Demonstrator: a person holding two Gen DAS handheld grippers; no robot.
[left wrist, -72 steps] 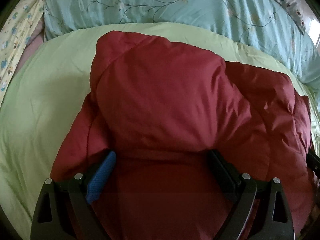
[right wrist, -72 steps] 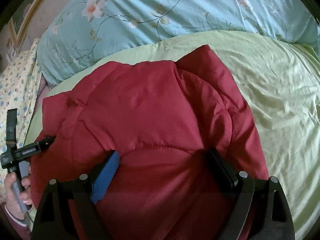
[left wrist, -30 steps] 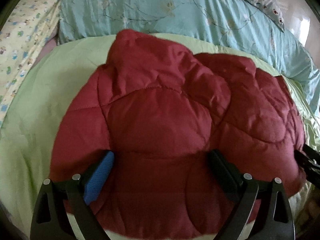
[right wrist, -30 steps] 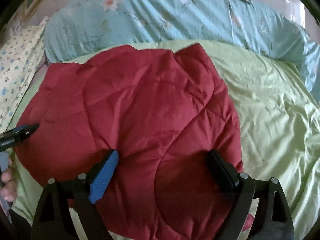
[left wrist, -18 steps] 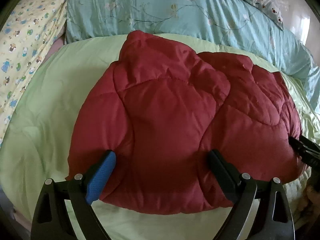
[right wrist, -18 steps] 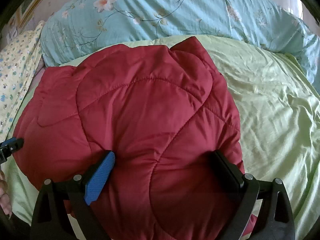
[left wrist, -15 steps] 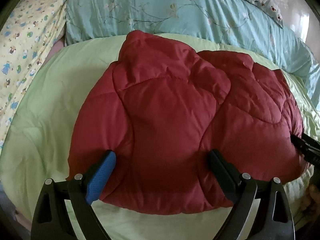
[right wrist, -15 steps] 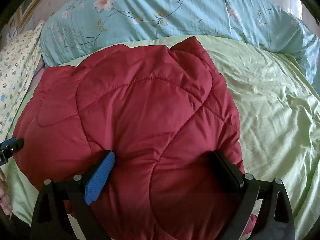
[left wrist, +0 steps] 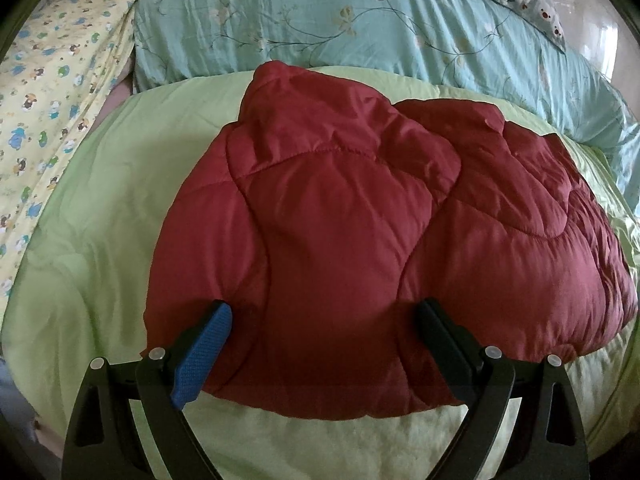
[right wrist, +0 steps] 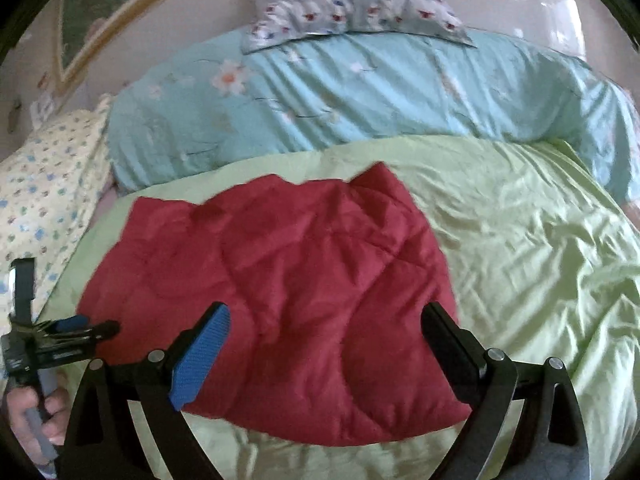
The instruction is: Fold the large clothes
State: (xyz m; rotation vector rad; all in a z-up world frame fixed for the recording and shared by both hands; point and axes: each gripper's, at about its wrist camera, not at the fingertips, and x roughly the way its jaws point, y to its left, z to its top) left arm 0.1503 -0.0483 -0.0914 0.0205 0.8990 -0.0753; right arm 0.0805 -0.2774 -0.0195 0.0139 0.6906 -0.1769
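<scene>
The red jacket (left wrist: 360, 240) lies folded just ahead of both hand-held grippers — left (left wrist: 322, 328), right (right wrist: 326, 332) — jaws apart, empty.

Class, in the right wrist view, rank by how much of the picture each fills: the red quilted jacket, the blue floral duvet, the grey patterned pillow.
1-2. Red quilted jacket and blue floral duvet: similar spread, and the jacket lies nearer the camera, so unranked.
3. Grey patterned pillow: clearly smallest.
</scene>
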